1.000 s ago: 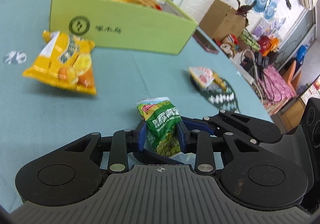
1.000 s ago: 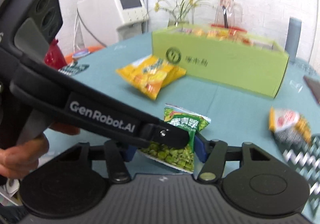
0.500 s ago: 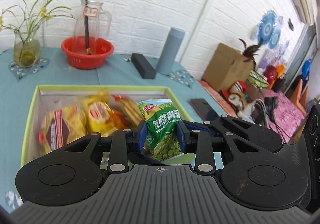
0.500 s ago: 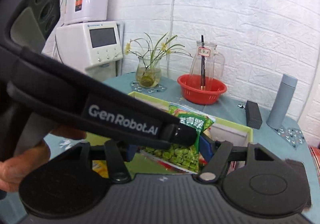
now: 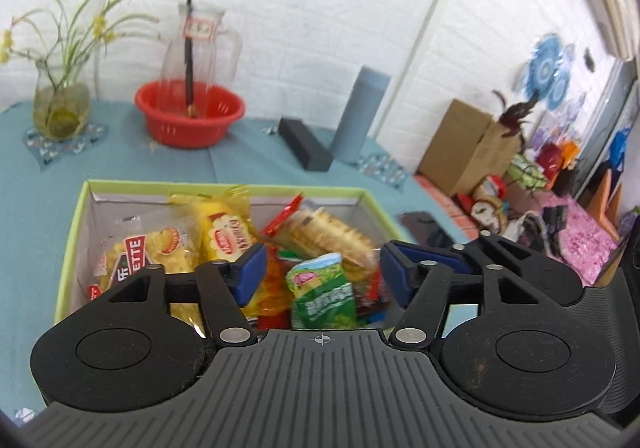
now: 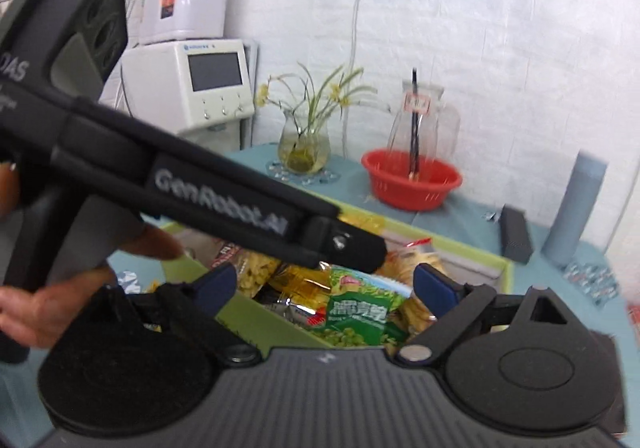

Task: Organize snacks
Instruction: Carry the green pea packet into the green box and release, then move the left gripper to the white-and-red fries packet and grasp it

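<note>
in green box (image 5: pixel 70 232): green pea packet (image 5: pixel 324 298); both jaws just opened, apart; "genrobot.ai" on left gripper (image 6: pixel 362 248).

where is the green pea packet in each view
Left wrist: green pea packet low centre, inside the green box, between the open left gripper pads, untouched.
Right wrist: same packet low centre, between the open right gripper pads.
Shared landmark: red basket.
</note>
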Available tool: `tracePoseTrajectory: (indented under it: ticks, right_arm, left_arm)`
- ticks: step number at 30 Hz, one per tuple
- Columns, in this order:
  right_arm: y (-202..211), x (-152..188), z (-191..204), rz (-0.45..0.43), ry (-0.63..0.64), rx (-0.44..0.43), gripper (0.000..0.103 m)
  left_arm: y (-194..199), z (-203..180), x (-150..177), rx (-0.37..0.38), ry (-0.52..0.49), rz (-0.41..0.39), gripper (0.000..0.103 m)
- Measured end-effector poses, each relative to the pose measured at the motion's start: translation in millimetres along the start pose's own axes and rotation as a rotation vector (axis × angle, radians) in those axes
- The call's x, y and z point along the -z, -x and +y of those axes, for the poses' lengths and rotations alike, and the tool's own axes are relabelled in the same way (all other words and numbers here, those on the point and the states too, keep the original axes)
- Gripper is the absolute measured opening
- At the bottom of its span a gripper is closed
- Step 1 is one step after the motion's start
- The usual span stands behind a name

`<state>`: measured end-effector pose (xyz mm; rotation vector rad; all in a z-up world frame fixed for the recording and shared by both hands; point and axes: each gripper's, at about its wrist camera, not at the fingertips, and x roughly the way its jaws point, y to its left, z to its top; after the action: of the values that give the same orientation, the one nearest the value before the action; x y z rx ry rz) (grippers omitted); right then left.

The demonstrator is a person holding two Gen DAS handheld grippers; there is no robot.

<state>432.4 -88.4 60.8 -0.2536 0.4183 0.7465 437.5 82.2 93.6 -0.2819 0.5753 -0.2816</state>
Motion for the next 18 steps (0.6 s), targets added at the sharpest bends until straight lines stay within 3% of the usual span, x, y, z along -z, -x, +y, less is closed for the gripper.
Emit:
tracePoseTrajectory:
  ticks: [5, 12, 15, 18]
  right_arm:
    - [52.8, 39.4, -8.6, 0.043, -0.051, 0.035, 0.100]
    - [95.7, 112.4, -29.3, 0.180, -0.207, 0.120, 0.100]
    - [99.4, 122.6, -33.0, 0.203, -0.216, 0.123, 0.100]
    - [103.3, 127.2, -36.3, 0.179, -0.216, 0.107, 0.100]
  left_arm:
    - [29.0, -27.1, 36.2, 0.051, -0.023, 0.017, 0.066]
    - [-2.0, -54.2, 112.9, 0.096, 0.024, 0.248, 0.063]
    - [-16.1, -61.3, 120.4, 0.120, 0.076, 0.298, 0.059]
    - [-25.9, -71.4, 113.1, 0.130, 0.067, 0.292, 0.060]
